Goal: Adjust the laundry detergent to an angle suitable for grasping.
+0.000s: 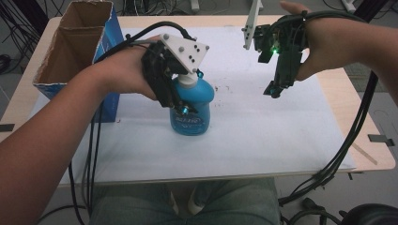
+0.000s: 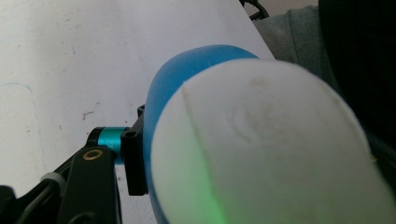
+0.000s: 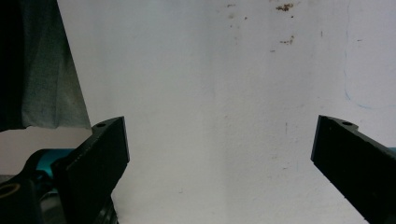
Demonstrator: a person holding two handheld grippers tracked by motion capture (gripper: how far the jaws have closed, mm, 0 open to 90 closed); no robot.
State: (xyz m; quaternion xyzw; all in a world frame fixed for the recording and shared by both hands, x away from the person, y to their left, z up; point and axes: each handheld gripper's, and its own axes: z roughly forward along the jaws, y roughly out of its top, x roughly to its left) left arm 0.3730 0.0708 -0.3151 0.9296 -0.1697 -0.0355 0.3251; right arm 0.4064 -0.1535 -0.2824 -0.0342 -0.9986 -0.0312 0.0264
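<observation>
A: Where is the bottle?

B: Upright on the white sheet, near its middle, blue with a white cap. The label faces the person.

A: And what has hold of it?

B: The left gripper. Its jaws are pinched on the bottle, reaching down past the neck from ten o'clock. In the left gripper view the cap and blue shoulder sit pressed right up against the camera, with one black jaw against the bottle's side (the other jaw is hidden behind it).

A: The other hand?

B: The right gripper hangs at about two o'clock from the bottle, well apart, pointing down at the sheet. In the right gripper view its jaws stand spread wide, bare sheet between them, nothing held.

A: Anything else on the table?

B: A box, open at the top, blue outside, at nine to ten o'clock from the bottle, near the left forearm. A few brown specks lie on the sheet at three o'clock from the bottle.
</observation>
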